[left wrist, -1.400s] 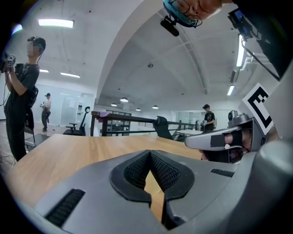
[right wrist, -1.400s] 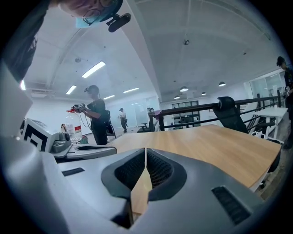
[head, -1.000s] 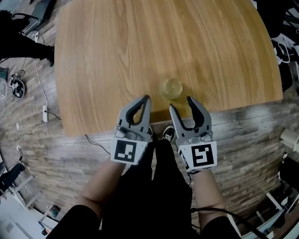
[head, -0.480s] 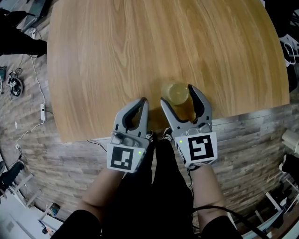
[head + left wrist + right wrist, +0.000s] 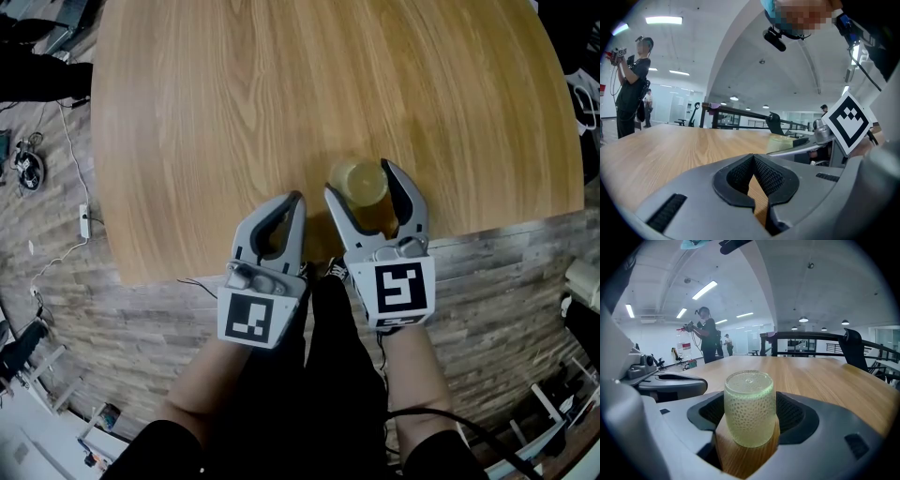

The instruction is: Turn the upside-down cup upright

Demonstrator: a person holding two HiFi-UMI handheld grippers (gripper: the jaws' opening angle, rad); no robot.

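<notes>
Cup (image 5: 359, 180), single, inverted on table (image 5: 281, 94), between spread fingers (image 5: 341, 220) of right gripper (image 5: 360, 181)

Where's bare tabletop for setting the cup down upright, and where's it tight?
The table is bare wood beyond the cup to the far edge, and across its whole left side. Crowded only at the near edge: the open right tongs straddle the cup, the shut left tongs close beside.
</notes>
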